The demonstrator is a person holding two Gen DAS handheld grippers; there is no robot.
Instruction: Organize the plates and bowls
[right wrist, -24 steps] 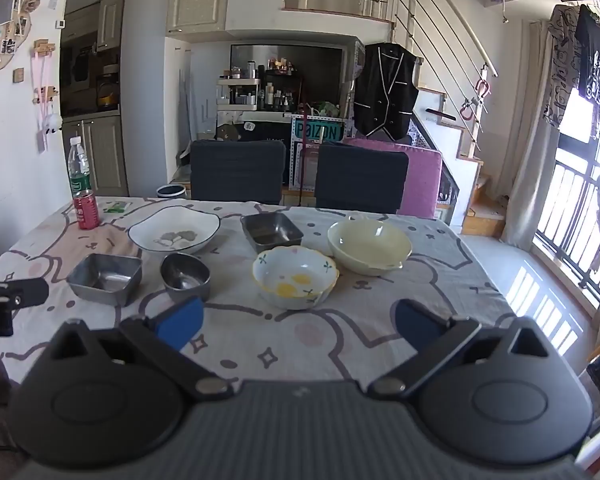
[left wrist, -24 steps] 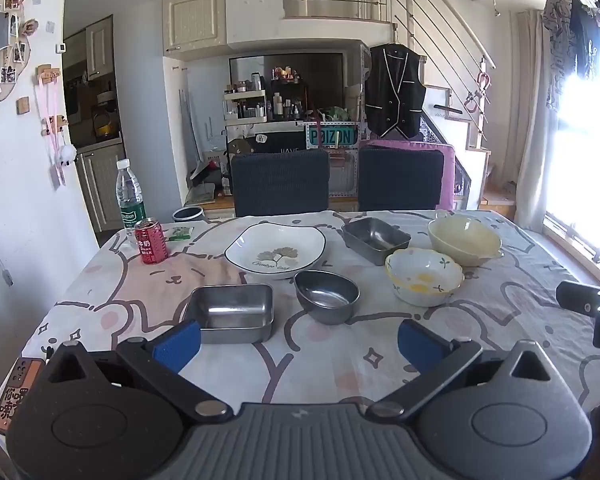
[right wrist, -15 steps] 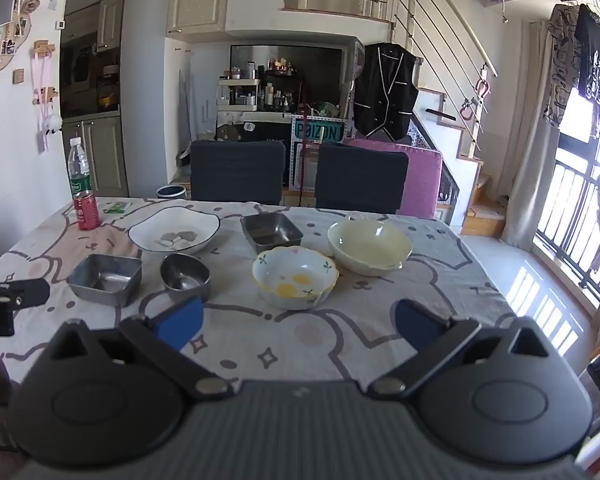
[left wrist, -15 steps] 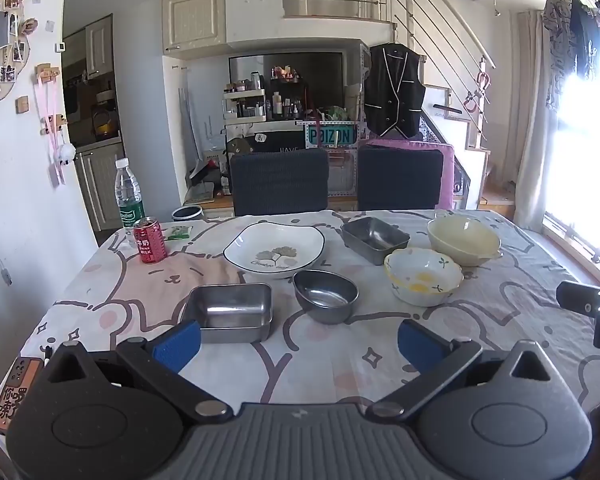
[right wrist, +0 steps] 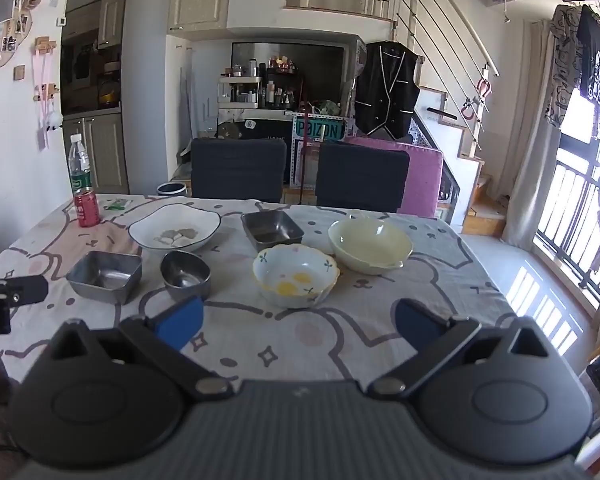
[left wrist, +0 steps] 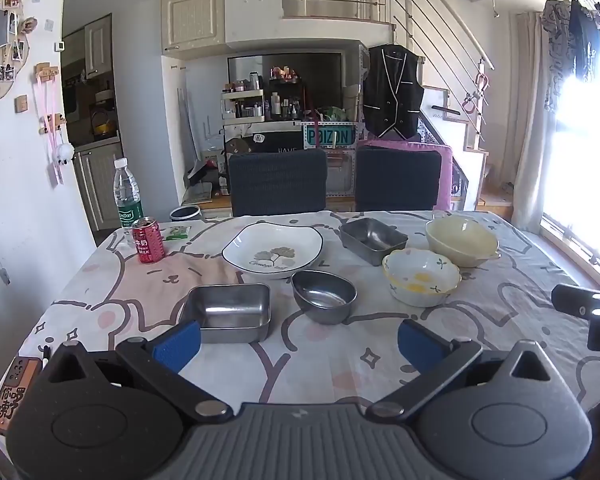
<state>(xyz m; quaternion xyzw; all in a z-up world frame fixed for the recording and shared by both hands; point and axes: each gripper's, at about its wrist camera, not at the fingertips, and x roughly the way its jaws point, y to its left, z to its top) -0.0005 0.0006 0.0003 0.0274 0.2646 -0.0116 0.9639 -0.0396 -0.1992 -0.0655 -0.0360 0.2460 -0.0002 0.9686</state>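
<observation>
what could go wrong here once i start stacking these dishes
1. The flowered bowl sits right against the pale yellow bowl; lifting either could knock the other.
2. The metal tray and round steel bowl stand on a loose tablecloth; a low gripper could snag the cloth and drag dishes.
3. The red can and water bottle stand near the table's left edge; a wide sweep of the open left gripper could tip them.

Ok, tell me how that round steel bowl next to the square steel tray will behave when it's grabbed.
The round steel bowl looks thin-walled, so probably light and stiff. Its polished, curved side may slip between the pads; gripping over the rim seems safer. Its base looks narrow, so a push could rock it or slide it across the tablecloth toward the square steel tray.
</observation>
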